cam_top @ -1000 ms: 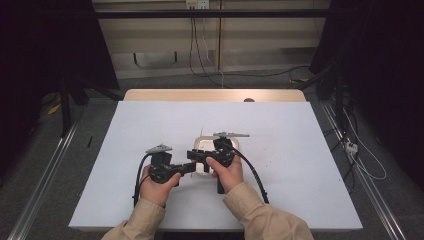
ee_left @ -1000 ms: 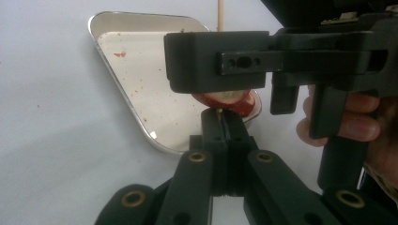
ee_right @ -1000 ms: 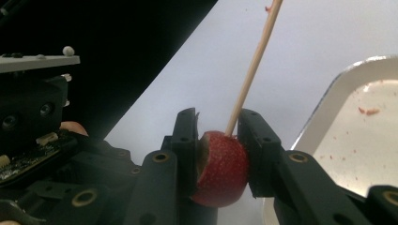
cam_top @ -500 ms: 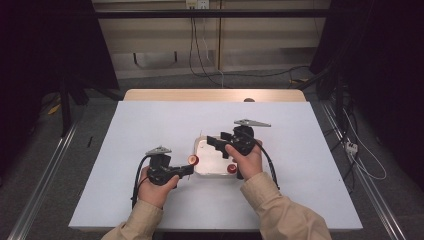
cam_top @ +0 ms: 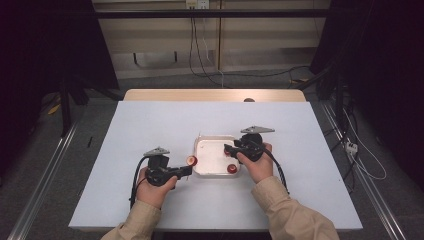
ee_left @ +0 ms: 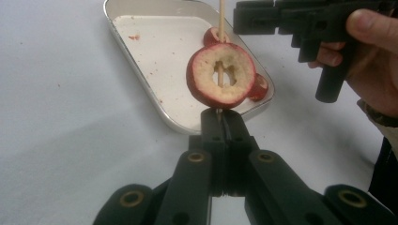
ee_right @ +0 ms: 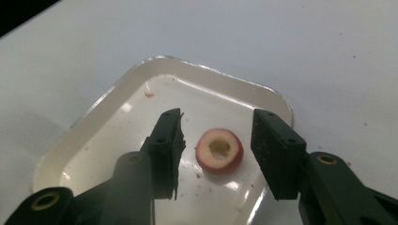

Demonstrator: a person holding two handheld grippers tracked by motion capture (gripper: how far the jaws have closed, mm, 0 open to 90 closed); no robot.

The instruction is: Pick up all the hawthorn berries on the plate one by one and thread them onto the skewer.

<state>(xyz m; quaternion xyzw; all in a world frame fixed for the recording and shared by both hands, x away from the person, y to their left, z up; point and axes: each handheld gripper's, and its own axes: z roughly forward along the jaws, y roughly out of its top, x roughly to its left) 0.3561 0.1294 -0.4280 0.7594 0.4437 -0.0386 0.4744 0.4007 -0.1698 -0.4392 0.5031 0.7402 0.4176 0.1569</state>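
Note:
My left gripper (ee_left: 220,118) is shut on a thin wooden skewer (ee_left: 220,18) that stands up from its jaws. A red-skinned cored apple ring (ee_left: 221,75) is threaded on the skewer just above the jaw tips. In the high view this gripper (cam_top: 186,170) sits at the left edge of the metal tray (cam_top: 199,150). My right gripper (ee_right: 218,120) is open over the tray (ee_right: 277,101), with a second apple ring (ee_right: 219,150) lying flat between and below its jaws. Another slice (cam_top: 232,169) lies in the tray's near right corner.
The tray sits mid-table on a white tabletop (cam_top: 150,125). Small apple crumbs dot the tray floor (ee_left: 155,42). The other hand and its gripper (ee_left: 300,23) hang just beyond the skewer in the left gripper view. Cables and metal rails (cam_top: 45,175) flank the table.
My right gripper drew away from the left one, moving right and farther back, and now hangs open over the tray. The left gripper with the skewer has barely moved.

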